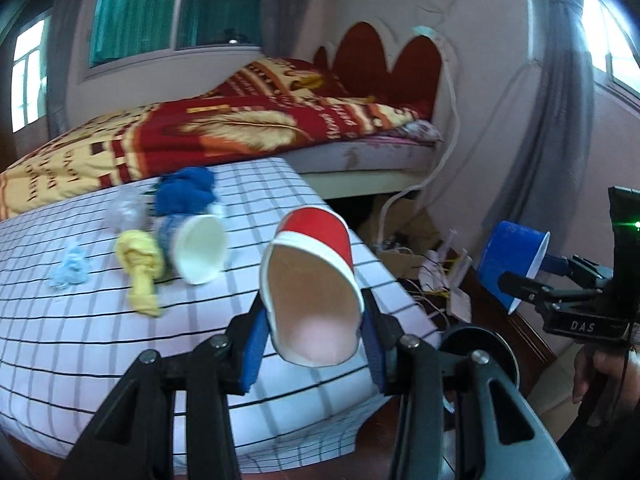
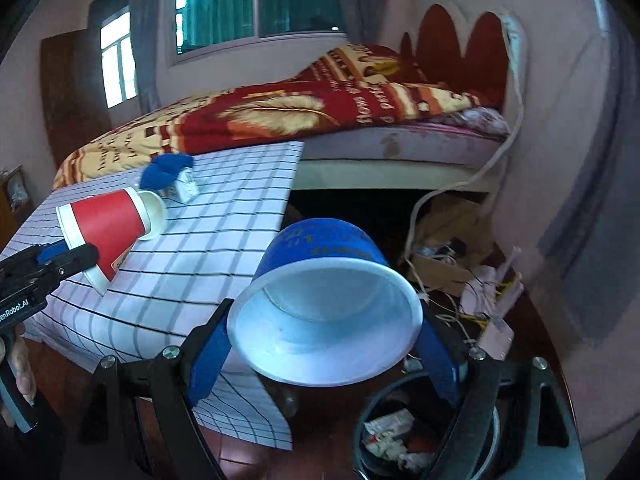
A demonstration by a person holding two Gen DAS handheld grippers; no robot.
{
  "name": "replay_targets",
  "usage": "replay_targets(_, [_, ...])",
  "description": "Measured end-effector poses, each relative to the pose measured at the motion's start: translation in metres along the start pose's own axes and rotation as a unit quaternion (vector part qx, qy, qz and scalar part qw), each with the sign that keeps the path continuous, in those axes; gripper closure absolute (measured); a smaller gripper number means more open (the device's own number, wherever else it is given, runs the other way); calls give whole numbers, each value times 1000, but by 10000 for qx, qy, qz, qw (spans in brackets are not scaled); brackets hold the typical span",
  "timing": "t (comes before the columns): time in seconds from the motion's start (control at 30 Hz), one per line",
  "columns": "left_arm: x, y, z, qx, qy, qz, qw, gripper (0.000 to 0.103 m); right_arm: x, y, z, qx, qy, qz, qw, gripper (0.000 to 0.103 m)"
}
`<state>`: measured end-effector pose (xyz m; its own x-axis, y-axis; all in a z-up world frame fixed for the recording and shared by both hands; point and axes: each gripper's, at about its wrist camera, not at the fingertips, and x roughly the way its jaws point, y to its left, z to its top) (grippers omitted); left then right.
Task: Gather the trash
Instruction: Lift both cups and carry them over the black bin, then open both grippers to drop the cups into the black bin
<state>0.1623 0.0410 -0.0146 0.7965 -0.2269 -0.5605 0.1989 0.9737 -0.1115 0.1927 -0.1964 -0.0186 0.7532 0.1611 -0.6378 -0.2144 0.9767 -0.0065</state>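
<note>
In the left wrist view my left gripper point(image 1: 314, 332) is shut on a red paper cup point(image 1: 316, 240) with a white rim, squashed oval between the blue pads, its mouth facing the camera. It hangs over the right edge of the checked table point(image 1: 100, 340). My right gripper point(image 2: 326, 340) is shut on a blue paper bowl point(image 2: 320, 248) with a white inside, held just off the table's corner. Below it stands a dark round bin point(image 2: 362, 420) with crumpled trash inside. Each view shows the other gripper too: the right one point(image 1: 532, 276) with the bowl point(image 1: 508, 248), the left one point(image 2: 68, 256) with the cup point(image 2: 108, 220).
On the table lie a white cup point(image 1: 200, 248) on its side, a yellow rag point(image 1: 142, 268), a blue cloth point(image 1: 184, 194), a pale blue crumple point(image 1: 70, 270) and clear plastic point(image 1: 126, 210). A bed point(image 1: 240, 132) stands behind. Cardboard boxes and wires point(image 2: 452, 264) clutter the floor at right.
</note>
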Motion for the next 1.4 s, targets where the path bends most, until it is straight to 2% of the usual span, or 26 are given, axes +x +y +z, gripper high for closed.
replay_targets(0.27, [16, -57, -2, 372, 153, -518, 9978, 59, -17, -52, -32, 285, 140, -353, 9989, 17])
replay_targets(0.53, [30, -107, -15, 707, 370, -994, 9918, 59, -27, -93, -66, 507, 317, -592, 9965, 17])
replay_targets(0.93, [66, -168, -52, 1167, 909, -1599, 9760, 59, -14, -134, -118, 693, 707, -796, 9919, 17])
replay_targets(1.4, [132, -203, -89, 1384, 1652, -1964, 9565, 59, 28, -166, -175, 638, 1322, -643, 9871, 17])
